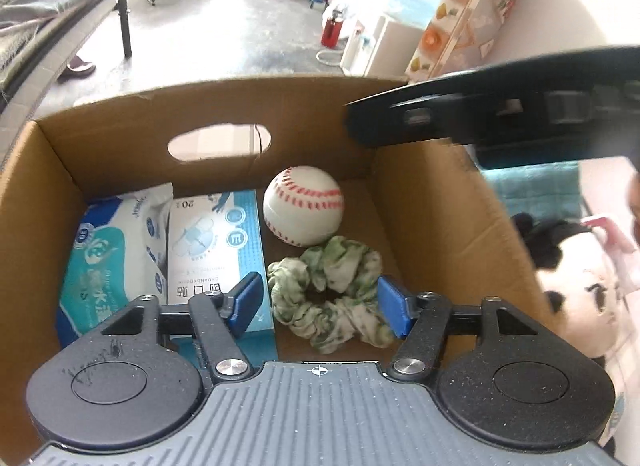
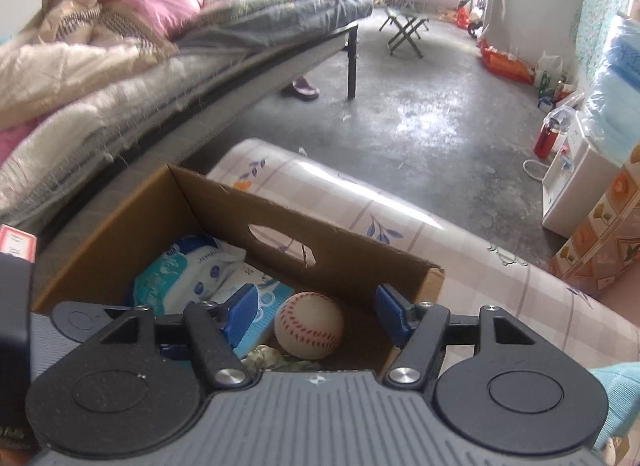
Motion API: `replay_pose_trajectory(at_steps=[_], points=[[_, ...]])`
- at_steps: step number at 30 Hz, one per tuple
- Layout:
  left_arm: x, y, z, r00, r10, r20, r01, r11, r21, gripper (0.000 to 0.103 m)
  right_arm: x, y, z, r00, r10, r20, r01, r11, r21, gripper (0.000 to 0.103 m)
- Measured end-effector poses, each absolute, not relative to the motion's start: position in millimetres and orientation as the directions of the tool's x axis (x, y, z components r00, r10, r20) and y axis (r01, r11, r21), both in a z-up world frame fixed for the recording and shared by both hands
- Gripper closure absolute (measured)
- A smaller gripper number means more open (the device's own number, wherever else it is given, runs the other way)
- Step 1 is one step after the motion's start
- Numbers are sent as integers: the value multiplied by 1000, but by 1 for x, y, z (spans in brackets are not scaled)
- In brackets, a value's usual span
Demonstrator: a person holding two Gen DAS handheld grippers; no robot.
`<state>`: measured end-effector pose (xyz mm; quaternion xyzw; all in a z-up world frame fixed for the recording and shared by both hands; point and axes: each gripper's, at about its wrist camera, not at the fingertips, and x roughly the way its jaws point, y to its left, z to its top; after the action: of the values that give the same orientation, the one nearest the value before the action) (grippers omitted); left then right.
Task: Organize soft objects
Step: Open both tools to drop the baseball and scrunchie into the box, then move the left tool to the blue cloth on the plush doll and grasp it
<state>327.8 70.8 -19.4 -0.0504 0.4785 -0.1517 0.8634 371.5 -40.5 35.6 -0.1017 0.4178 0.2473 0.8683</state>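
Note:
An open cardboard box (image 1: 424, 201) holds a white baseball with red stitching (image 1: 303, 205), a green-and-white scrunchie (image 1: 330, 292), a wet-wipes pack (image 1: 114, 250) and a small blue-and-white box (image 1: 218, 242). My left gripper (image 1: 318, 304) hangs open over the scrunchie, which lies loose on the box floor between the blue pads without touching them. My right gripper (image 2: 316, 316) is open above the same box (image 2: 120, 242), with the baseball (image 2: 309, 325) framed between its pads but lower down. A plush doll (image 1: 580, 286) with black hair lies outside the box, to the right.
The box stands on a table covered with a floral checked cloth (image 2: 400, 225). A black bar of the other gripper (image 1: 500, 113) crosses the upper right of the left wrist view. A bed with piled quilts (image 2: 120, 65) stands left, a concrete floor (image 2: 440, 113) beyond.

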Motion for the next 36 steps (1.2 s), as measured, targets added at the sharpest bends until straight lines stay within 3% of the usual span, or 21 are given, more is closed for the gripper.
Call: replay_pose_trajectory(at_steps=[12,21,28,36], points=[[245,84,79,637,-343,-691,207,939,-275,31,242,-149,140,677,490,-548,-475,861,183,32],[152,44,131,716,-402,-570,391,908,-149,5,101,-250,181,808,440,-392,-372,897,240,17],[112,-24,142,658,-490,-572,563,824,-58,0,38,-306,171,856,363,-367,-266,920,290,2],[152,-106,132,653,-439,-618,585,810,43,0,21,-341,150,889,316,-331,-228,933,280,0]])
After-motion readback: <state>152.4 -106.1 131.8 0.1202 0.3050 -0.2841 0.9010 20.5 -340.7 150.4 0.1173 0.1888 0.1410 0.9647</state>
